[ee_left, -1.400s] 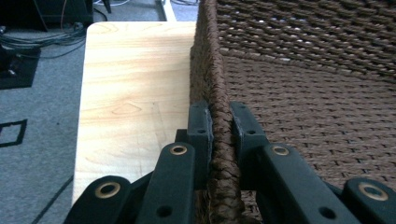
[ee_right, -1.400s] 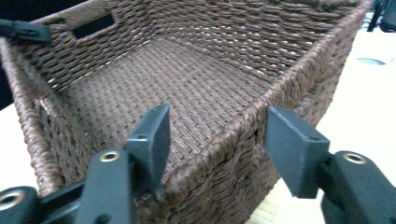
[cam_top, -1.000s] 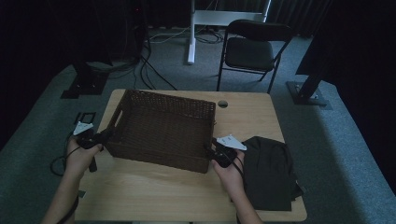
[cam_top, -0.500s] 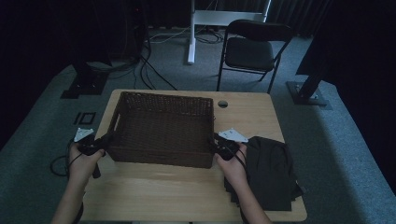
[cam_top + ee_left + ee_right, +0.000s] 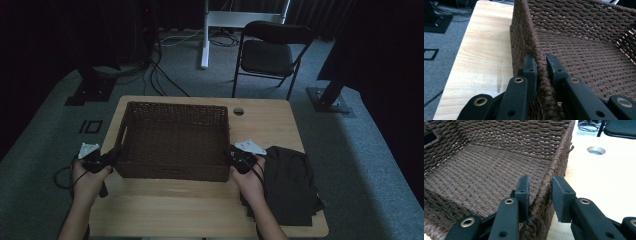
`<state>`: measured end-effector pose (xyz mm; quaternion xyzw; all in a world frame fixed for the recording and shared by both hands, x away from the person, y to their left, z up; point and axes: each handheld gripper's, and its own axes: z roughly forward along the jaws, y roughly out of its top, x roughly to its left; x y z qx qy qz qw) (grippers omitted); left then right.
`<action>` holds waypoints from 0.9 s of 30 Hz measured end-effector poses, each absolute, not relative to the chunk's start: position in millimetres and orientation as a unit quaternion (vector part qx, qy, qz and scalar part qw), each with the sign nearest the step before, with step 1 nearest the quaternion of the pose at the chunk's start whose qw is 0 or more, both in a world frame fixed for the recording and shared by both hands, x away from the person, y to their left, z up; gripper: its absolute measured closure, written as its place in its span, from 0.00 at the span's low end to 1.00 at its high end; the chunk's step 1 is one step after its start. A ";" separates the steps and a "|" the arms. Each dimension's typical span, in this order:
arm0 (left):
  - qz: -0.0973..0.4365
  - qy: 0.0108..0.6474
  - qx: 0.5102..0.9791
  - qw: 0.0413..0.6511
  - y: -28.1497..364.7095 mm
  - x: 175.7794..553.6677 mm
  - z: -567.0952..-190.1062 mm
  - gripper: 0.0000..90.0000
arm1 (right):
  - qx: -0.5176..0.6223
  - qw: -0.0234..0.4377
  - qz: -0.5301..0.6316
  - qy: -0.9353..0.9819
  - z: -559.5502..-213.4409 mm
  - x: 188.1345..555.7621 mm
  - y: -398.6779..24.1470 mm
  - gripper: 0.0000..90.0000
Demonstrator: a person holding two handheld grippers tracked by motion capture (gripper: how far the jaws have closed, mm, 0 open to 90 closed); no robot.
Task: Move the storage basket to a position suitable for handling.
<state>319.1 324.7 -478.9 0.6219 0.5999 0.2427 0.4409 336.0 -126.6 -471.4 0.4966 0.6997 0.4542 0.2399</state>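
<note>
Dark brown woven rectangular basket (image 5: 175,140), empty, upright on the wooden table, long side toward the person

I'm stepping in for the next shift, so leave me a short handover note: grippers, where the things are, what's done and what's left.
Left gripper: shut on the left wall of the wicker basket, near its front corner.
Right gripper: jaws have just been closing over the basket's right wall; the inner jaw touches the weave, a gap shows at the outer one.
Basket: empty, square on the wooden table. Dark folded cloth lies on the table to its right, beside the right hand.
Done: both sides gripped.
Left: probably moving the basket; cloth untouched.
</note>
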 end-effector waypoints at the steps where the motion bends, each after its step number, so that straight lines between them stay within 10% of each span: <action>1: 0.243 0.598 0.625 0.439 325.2 318.6 -478.6 0.90 | 0.498 0.237 0.457 0.698 -471.8 334.3 -126.5 0.76; 27: 0.240 0.589 0.634 0.439 337.2 276.8 -478.6 0.89 | 0.505 0.225 0.463 0.693 -472.7 292.7 -117.5 0.76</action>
